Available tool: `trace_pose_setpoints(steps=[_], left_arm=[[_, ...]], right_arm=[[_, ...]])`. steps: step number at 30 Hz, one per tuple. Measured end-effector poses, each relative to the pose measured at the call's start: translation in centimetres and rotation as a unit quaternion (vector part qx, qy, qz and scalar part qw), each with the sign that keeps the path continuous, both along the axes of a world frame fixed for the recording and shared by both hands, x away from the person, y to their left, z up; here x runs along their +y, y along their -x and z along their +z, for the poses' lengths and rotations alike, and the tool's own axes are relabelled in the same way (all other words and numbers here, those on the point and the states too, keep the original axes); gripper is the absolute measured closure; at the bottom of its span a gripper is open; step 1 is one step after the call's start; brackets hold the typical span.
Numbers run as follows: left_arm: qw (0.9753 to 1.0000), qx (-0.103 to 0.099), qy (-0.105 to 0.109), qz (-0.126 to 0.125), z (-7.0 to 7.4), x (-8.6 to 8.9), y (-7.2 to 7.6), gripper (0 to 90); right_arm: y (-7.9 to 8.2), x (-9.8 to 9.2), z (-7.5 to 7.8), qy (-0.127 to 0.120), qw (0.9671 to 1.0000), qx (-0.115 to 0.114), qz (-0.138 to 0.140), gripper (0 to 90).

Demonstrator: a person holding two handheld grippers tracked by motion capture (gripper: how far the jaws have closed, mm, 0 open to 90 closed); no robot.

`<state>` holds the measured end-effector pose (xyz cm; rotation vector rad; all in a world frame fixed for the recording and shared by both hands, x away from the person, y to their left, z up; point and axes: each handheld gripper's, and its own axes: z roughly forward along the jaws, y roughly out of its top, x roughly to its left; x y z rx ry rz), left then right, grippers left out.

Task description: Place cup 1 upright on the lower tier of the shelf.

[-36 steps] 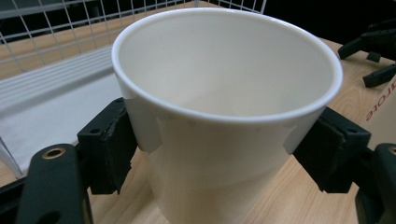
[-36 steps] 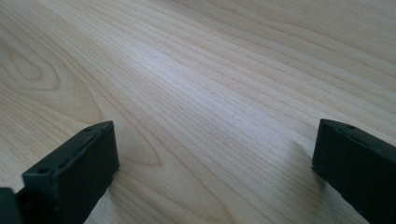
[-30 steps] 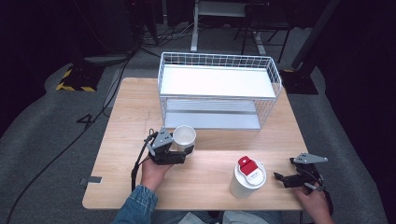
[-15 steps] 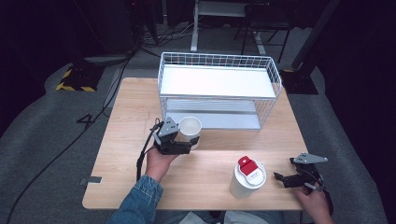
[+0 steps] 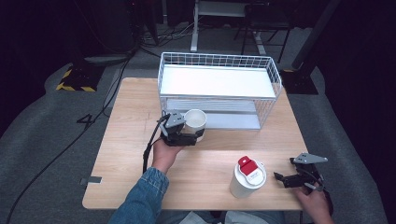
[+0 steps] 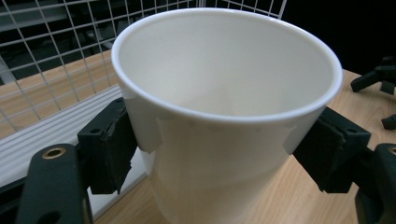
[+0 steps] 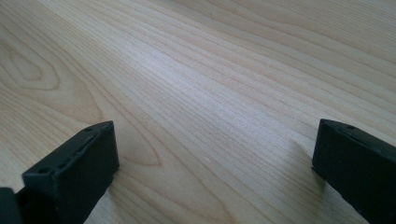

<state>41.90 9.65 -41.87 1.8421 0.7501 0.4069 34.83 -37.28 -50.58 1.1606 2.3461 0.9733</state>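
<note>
Light wood table on grey carpet, dark room. Left gripper pinches the white cup by the wire rack, mid-table; right gripper rests spread near the front right corner.

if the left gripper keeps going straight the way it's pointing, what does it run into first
Probably the white wire rack. The left gripper, its fingers shut on the white cup, points toward the rack's lower shelf, with wire mesh just beyond the cup. Exact depth is unclear.
</note>
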Motion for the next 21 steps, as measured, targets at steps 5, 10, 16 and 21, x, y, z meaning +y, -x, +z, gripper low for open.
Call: trace_pose_setpoints(steps=[5, 10, 16, 21], left_arm=[[0.9999, 0.003, 0.007, 0.008, -0.1, -0.8, -1.2, 21.5], [0.9998, -0.001, 0.015, 0.014, -0.3, -1.3, -2.1, 21.5], [0.9993, -0.001, 0.025, 0.028, -0.9, -1.6, -3.1, 21.5], [0.9991, -0.006, 0.021, 0.036, -1.4, -2.0, -3.8, 21.4]], right_arm=[[0.0, 0.0, 0.0, 0.0, 1.0, 0.0, 0.0, 0.5], [0.0, 0.0, 0.0, 0.0, 1.0, 0.0, 0.0, 0.5], [0.0, 0.0, 0.0, 0.0, 1.0, 0.0, 0.0, 0.4], [0.0, 0.0, 0.0, 0.0, 1.0, 0.0, 0.0, 0.5]])
